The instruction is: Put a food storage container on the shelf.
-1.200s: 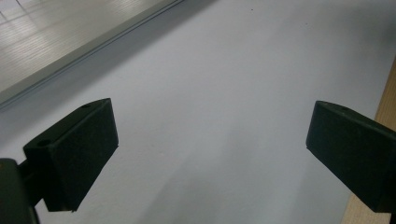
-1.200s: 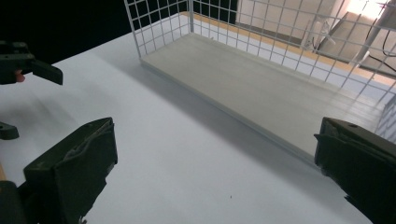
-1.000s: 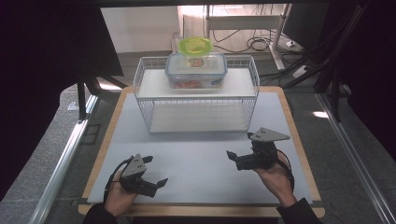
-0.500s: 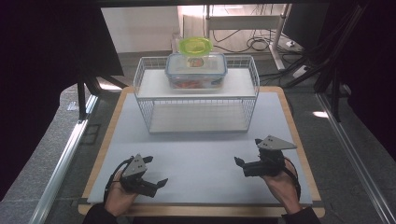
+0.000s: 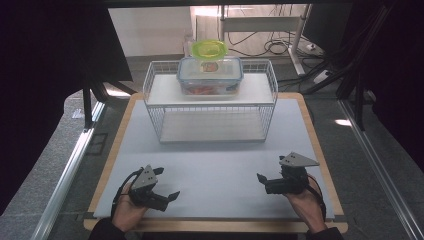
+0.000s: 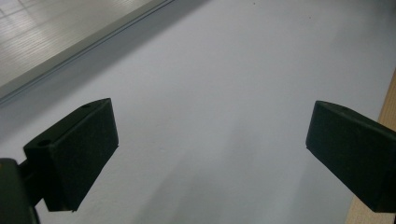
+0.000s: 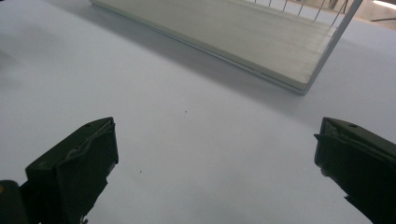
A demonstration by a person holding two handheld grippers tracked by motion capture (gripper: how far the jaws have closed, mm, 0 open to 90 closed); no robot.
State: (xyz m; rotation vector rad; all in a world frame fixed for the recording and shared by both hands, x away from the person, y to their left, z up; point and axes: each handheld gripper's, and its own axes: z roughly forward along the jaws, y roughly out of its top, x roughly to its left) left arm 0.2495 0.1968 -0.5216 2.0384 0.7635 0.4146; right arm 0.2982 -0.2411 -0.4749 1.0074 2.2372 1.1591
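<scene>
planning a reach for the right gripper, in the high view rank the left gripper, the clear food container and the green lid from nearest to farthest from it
From the right gripper:
1. left gripper, across the near edge of the table.
2. clear food container, on the wire rack's top shelf.
3. green lid, just behind the container.

Looks like a lab/recording setup, not a home: white-matted tabletop (image 5: 215,165) w/ wood rim, black curtains (image 5: 55,60) on both sides, metal frame rails (image 5: 70,175), bare grey floor, and cables (image 5: 280,47) w/ a power strip behind.
</scene>
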